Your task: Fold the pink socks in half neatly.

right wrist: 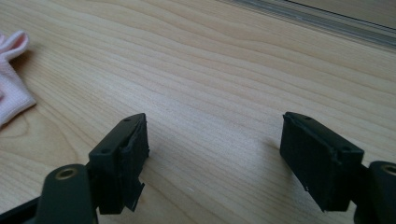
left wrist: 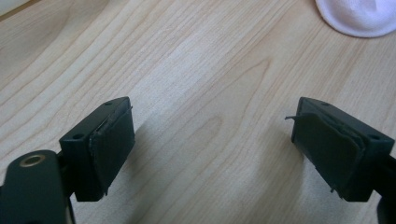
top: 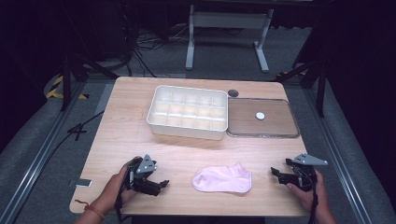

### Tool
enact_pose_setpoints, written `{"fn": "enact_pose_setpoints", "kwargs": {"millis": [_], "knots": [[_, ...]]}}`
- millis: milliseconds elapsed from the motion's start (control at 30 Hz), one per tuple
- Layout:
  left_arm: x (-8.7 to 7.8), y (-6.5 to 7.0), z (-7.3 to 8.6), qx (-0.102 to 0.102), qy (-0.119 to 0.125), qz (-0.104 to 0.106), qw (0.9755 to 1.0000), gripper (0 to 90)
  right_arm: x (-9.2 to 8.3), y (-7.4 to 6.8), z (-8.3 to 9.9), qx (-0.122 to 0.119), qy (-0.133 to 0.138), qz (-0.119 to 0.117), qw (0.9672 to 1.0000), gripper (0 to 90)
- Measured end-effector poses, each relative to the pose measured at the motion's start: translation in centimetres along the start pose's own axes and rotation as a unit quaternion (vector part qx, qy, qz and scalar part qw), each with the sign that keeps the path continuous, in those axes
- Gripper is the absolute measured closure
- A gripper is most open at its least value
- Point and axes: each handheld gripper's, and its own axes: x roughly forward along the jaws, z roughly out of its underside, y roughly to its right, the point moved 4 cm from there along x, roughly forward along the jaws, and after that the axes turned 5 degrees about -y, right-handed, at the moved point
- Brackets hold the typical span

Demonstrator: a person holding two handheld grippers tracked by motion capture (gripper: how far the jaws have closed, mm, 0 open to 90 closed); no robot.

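I have both grippers, left gripper (top: 163, 183) and right gripper (top: 274, 172), with jaws apart and empty, low over the worktop (top: 130, 135). The pink sock (top: 222, 179) lies flat between them at the near edge. Pinching too shallow, I judge, snags one layer and drags it.

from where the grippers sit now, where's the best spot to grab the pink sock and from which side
Probably the cuff end: the pink sock lies flat, its narrower open end toward the right gripper, rounded toe toward the left gripper. Come in low from the right and pinch that edge; both grippers are open and apart from it.
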Motion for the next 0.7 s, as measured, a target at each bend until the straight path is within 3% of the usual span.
{"fn": "enact_pose_setpoints", "kwargs": {"millis": [100, 200, 333, 533, 700], "knots": [[0.1, -0.3, 0.0, -0.006, -0.005, -0.004, 1.0000, 9.4, 0.0, 0.0, 0.0, 0.000, 0.000, 0.000, 1.0000, 24.0], [0.2, -0.7, 0.1, -0.024, -0.016, -0.014, 0.9995, 0.0, -0.1, 0.0, 0.1, -0.004, 0.000, -0.004, 1.0000, 24.8], [-0.1, -0.9, 0.4, -0.010, -0.018, -0.010, 0.9997, 0.1, -0.1, -0.1, 0.1, -0.006, 0.000, -0.008, 1.0000, 24.8], [-0.2, -0.8, 0.5, -0.013, -0.016, -0.008, 0.9997, 0.1, -0.2, -0.1, 0.2, -0.008, -0.002, -0.009, 0.9999, 24.6], [-0.2, -1.0, 0.5, 0.000, -0.018, 0.003, 0.9998, 0.0, -0.2, -0.1, 0.1, -0.019, -0.011, -0.016, 0.9996, 22.2]]}}
